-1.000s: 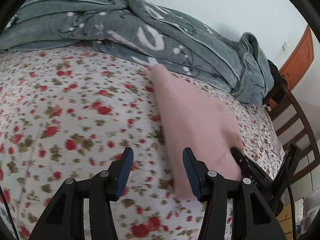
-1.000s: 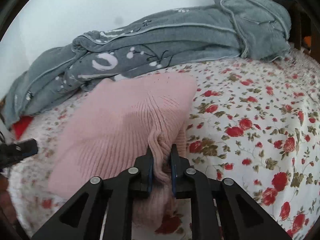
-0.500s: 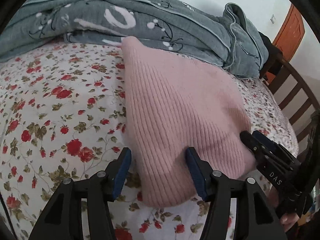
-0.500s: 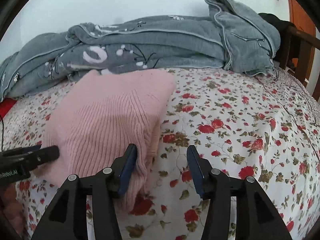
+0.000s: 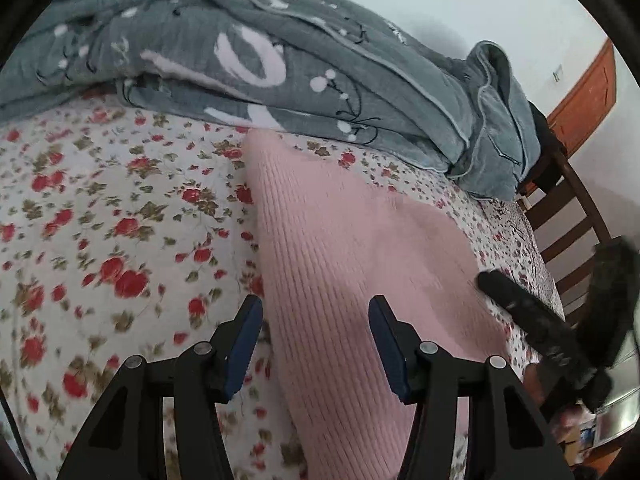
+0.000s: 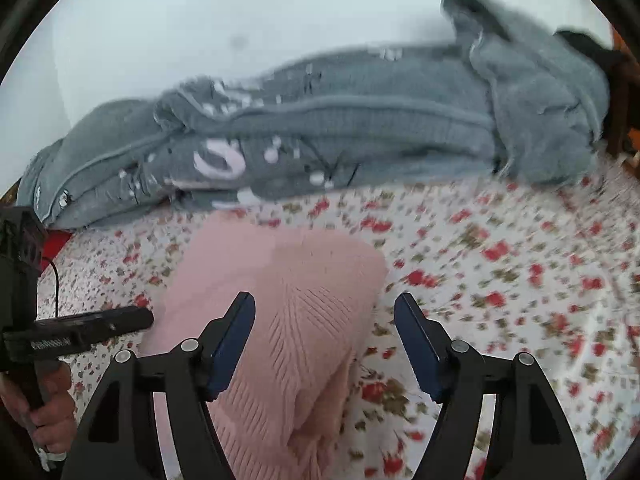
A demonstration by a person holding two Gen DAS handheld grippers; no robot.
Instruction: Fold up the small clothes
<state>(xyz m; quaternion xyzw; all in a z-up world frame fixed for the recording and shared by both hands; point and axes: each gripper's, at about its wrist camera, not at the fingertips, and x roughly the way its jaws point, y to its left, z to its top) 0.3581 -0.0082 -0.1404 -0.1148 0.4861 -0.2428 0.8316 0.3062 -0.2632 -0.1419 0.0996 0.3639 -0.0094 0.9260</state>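
Both grippers, left [image 5: 316,332] and right [image 6: 324,332], hung released over the folded pink knit's [image 5: 352,264] near edge; floral sheet [image 6: 500,280] flanked the knit.

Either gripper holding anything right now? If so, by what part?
Nothing is held. The left gripper and right gripper are both open, and the folded pink knit lies free on the floral bedsheet.
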